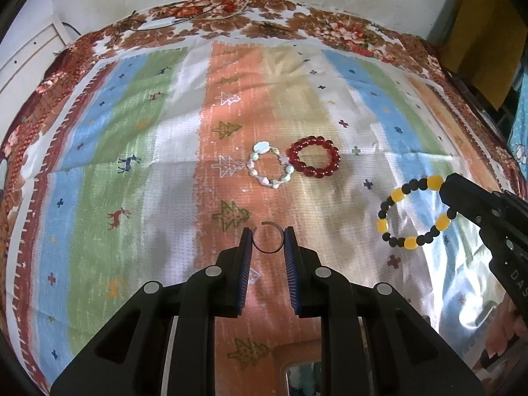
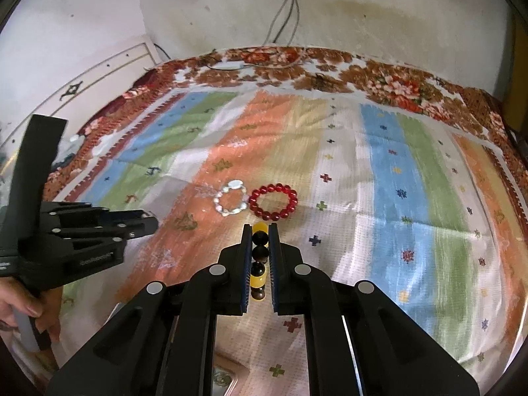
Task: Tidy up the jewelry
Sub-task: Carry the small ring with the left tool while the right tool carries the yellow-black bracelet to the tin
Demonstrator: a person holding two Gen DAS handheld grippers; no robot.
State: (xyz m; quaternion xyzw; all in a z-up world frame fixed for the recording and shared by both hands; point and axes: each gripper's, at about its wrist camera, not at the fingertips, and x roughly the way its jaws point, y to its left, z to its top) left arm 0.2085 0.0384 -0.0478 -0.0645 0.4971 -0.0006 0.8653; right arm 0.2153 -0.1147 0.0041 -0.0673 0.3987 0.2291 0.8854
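Observation:
My left gripper (image 1: 268,236) is shut on a thin open metal ring (image 1: 268,250), held above the striped cloth (image 1: 165,151). My right gripper (image 2: 260,231) is shut on a yellow and black bead bracelet (image 2: 259,257); in the left wrist view that bracelet (image 1: 412,213) hangs from the right gripper's tip (image 1: 453,194) at the right. A pale shell bracelet (image 1: 270,165) and a red bead bracelet (image 1: 313,161) lie side by side on the cloth's middle, touching or nearly so. They also show in the right wrist view, shell bracelet (image 2: 231,197) left of red bracelet (image 2: 273,200).
The cloth covers a bed with a floral blanket border (image 1: 250,23) against a white wall. Cables (image 2: 283,16) hang from a wall socket and lie at the far edge. A shiny object (image 2: 224,379) sits at the near edge. A yellow cloth (image 1: 478,39) hangs at the far right.

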